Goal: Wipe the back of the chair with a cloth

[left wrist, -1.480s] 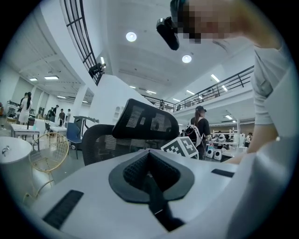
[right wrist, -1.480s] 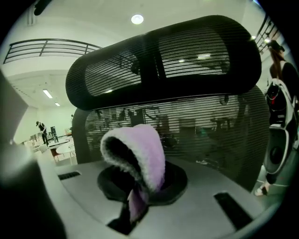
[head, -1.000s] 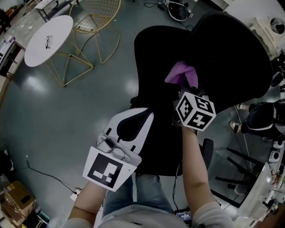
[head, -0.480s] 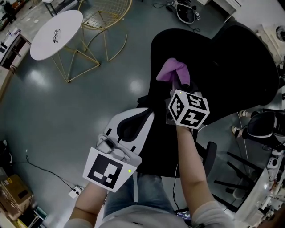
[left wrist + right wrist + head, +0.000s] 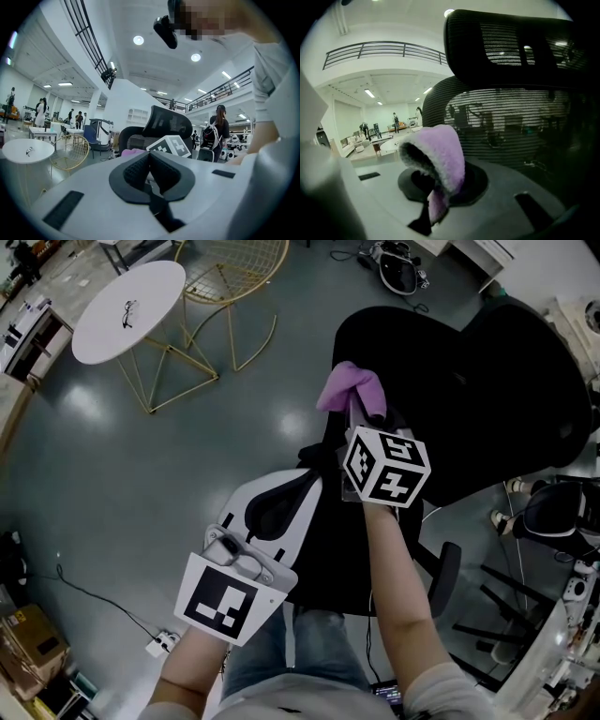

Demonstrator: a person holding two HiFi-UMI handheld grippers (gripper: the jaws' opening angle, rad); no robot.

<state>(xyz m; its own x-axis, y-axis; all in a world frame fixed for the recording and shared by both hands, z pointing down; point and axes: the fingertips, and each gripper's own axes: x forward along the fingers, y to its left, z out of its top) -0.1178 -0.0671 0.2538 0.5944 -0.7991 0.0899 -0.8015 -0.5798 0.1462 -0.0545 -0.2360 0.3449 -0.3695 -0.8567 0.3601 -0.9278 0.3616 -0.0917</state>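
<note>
Holding the cloth point(image 5: 349, 390) clamped in the right tongs point(image 5: 362, 422) near the edge of the chair back point(image 5: 487, 399), that back lying straight ahead of the cloth and rising tall above it, and carrying the left tongs point(image 5: 302, 482) closed, empty, farther from the chair back.

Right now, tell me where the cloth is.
The purple cloth is clamped in the right tongs, mid head view, just in front of the black chair back.

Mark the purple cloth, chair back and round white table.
purple cloth point(image 5: 443, 157): right gripper view, fuzzy outer fold.
chair back point(image 5: 511, 126): right gripper view, middle of the black mesh.
round white table point(image 5: 103, 332): head view, bare top, lower-left of the glasses.
</note>
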